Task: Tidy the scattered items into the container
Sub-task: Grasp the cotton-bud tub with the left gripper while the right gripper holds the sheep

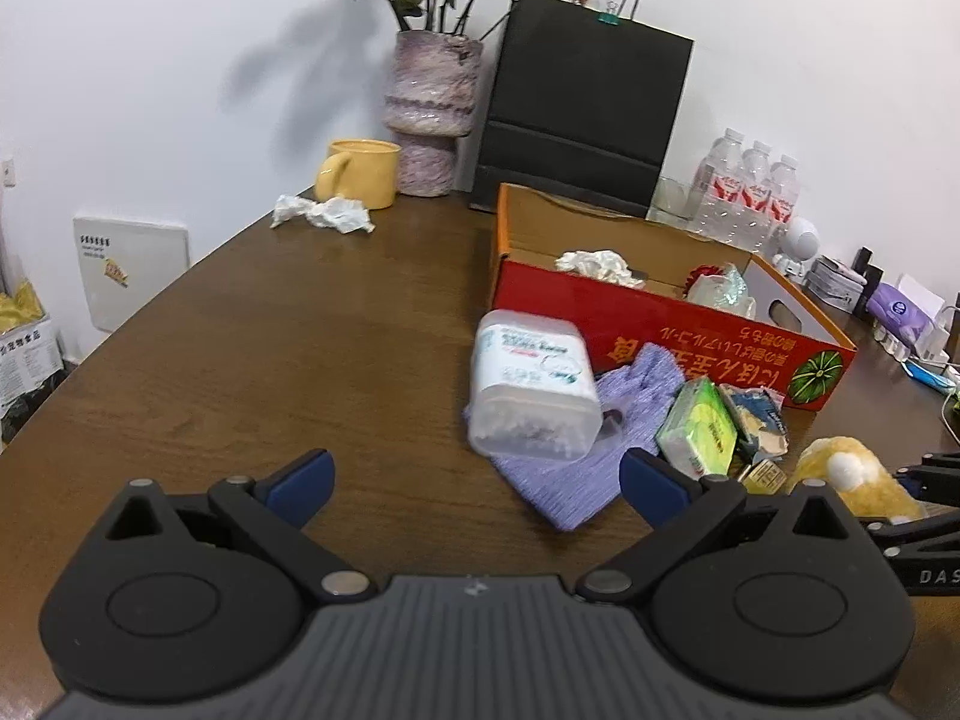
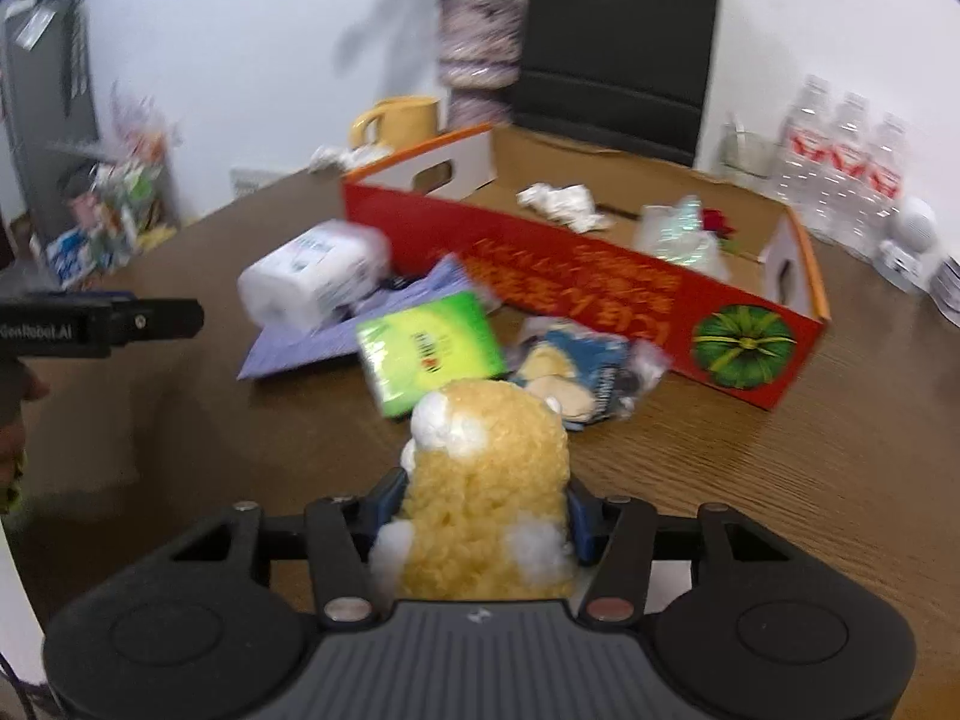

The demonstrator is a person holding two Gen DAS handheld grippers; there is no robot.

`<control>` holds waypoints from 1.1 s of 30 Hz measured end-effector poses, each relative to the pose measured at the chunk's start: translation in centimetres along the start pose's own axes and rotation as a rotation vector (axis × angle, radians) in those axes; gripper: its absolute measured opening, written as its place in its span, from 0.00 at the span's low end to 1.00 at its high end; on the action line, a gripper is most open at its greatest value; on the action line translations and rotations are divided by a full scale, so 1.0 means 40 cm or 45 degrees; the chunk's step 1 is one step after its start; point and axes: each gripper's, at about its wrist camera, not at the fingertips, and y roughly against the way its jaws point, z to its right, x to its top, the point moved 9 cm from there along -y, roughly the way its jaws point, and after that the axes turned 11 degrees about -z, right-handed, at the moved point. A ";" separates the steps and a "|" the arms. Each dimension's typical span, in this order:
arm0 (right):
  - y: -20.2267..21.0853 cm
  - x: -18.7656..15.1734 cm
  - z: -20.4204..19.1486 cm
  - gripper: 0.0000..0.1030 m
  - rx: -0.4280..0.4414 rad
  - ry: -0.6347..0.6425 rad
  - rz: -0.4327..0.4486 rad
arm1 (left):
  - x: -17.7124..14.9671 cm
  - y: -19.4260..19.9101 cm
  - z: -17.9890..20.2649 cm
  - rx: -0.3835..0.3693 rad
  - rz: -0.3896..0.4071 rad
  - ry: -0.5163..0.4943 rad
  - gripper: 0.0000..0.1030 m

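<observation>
Where the red cardboard box (image 1: 660, 324) sits open on the wooden table (image 1: 240, 360), it holds a crumpled white tissue (image 1: 594, 264) and what looks like a clear wrapper, blurred. Left tongs (image 1: 474, 480) hover with jaws wide, short of a translucent tub (image 1: 531, 387) lying on lilac cloth (image 1: 564, 480). Right tongs (image 2: 483, 516) squeeze a fuzzy yellow plush toy (image 2: 486, 480) just above the table, near a green packet (image 2: 432, 348).
</observation>
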 end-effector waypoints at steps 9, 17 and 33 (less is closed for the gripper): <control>0.023 0.005 0.084 0.49 -0.060 -0.130 0.060 | 0.060 -0.067 0.044 0.023 -0.007 -0.033 1.00; 0.003 0.015 0.122 0.49 -0.044 -0.185 0.084 | 0.106 -0.150 0.062 0.099 -0.021 -0.045 1.00; -0.020 0.048 0.139 0.49 -0.026 -0.190 0.122 | 0.099 -0.216 0.073 0.165 -0.096 -0.087 0.64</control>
